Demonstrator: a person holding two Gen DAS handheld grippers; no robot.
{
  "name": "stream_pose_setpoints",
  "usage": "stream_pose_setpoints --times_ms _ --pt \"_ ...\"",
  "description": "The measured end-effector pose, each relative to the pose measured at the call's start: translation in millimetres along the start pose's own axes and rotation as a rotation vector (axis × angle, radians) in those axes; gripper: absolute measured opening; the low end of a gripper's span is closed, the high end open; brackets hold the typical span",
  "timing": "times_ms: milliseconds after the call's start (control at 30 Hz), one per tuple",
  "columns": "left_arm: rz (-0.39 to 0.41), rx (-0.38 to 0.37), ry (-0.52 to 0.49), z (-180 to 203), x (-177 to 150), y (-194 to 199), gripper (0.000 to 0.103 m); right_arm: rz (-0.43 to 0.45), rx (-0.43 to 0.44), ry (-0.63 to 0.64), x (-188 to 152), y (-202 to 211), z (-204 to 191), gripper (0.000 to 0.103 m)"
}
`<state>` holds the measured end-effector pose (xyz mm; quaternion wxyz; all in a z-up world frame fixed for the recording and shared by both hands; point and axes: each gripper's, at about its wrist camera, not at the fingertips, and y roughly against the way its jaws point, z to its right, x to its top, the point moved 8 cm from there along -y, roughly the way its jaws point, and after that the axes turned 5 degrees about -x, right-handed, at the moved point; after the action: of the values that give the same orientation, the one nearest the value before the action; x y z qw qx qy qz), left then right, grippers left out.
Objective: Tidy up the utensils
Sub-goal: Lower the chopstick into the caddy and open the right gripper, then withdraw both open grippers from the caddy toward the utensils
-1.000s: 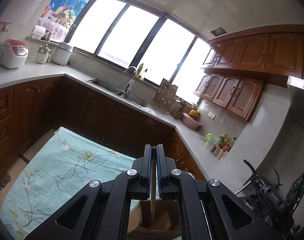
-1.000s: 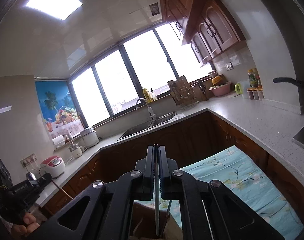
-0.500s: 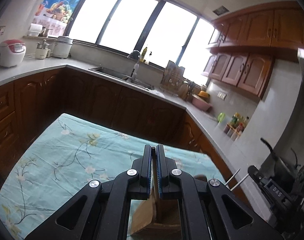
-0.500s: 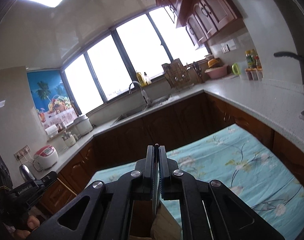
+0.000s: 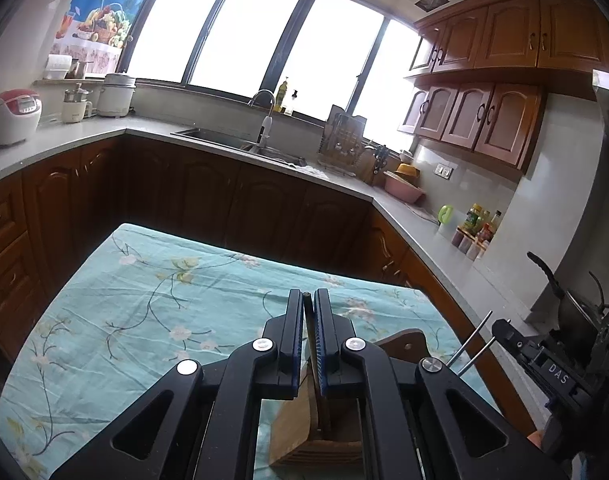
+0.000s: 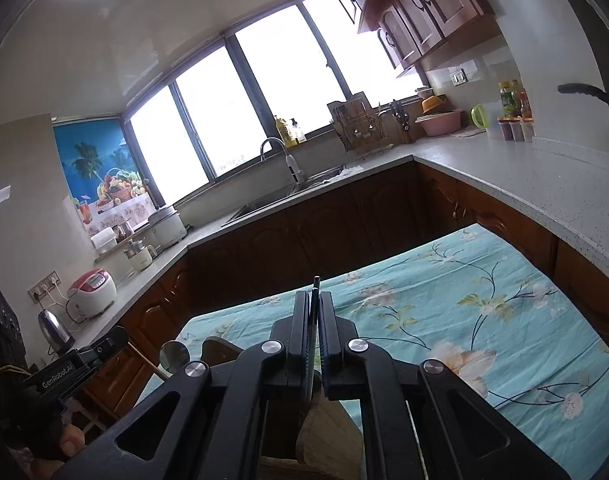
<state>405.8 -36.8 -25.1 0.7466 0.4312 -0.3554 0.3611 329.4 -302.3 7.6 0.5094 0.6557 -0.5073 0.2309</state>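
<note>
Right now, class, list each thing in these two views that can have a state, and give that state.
Left tool: shut on the spoon.
Right tool: shut on two thin metal rods.
Spoon: bowl end up, handle pointing down towards the holder.
Wooden holder: upright on the cloth, below both tools.
Wall cupboards: doors shut.
Tablecloth: spread out, lightly creased.

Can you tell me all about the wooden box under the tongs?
The wooden box is light brown, plain wood with a darker rounded back board that has a small hole. It stands on the blue flowered cloth, right below both tongs. Thin utensil handles held in the tongs reach down into it. Most of it is hidden.
</note>
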Motion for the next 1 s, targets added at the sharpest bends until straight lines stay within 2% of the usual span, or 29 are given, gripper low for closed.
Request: stream_pose_setpoints --times_ms 67,167,333,467,533,600,633,700,733,767,833,933,1000 --pt "-0.010 -0.005 0.002 -1.7 -0.9 -0.6 0.005 -0.013 0.004 -0.005 -0.9 -2.6 0.3 0.009" --pt "-0.023 -0.005 0.001 -4.2 -1.7 -3.2 0.007 -0.022 0.012 -0.015 -2.3 -4.8 1.8 0.009" --pt "-0.033 0.005 0.015 -6.8 -0.6 -4.7 0.019 -0.022 0.014 -0.019 -2.9 -5.1 2.5 0.009" --pt "-0.037 0.008 0.020 -8.2 0.3 -2.5 0.022 -0.027 0.012 -0.020 -3.7 -5.2 3.1 0.013" --pt "-0.041 0.010 0.020 -5.0 0.4 -2.6 0.024 -0.028 0.014 -0.026 -4.2 -3.8 3.9 0.023" --pt "-0.046 0.010 0.021 -4.5 0.0 -1.5 0.030 -0.022 0.014 -0.034 -4.4 -0.8 5.2 0.047" --pt "-0.047 0.011 0.021 -4.5 -0.5 0.8 0.033 -0.020 0.019 -0.039 -4.5 0.7 5.6 0.051" --pt "-0.047 0.013 0.027 -4.0 -1.3 4.1 0.050 -0.023 0.025 -0.044 -4.8 2.6 6.1 0.054" --pt "-0.046 0.014 0.030 -3.3 -1.9 5.5 0.057 -0.028 0.032 -0.048 -5.4 3.4 5.8 0.058" --pt "-0.047 0.017 0.032 -3.6 -2.5 8.0 0.060 -0.029 0.039 -0.051 -5.6 4.5 5.7 0.067" --pt "-0.050 0.021 0.037 -3.7 -4.2 11.3 0.075 -0.024 0.040 -0.054 -5.9 8.3 5.4 0.073" --pt "-0.064 0.020 0.044 -4.0 -7.3 18.3 0.081 -0.024 0.050 -0.056 -6.4 14.6 4.7 0.079" --pt "-0.076 0.022 0.052 -4.8 -11.2 25.2 0.082 -0.023 0.052 -0.059 -7.0 19.3 4.5 0.087"
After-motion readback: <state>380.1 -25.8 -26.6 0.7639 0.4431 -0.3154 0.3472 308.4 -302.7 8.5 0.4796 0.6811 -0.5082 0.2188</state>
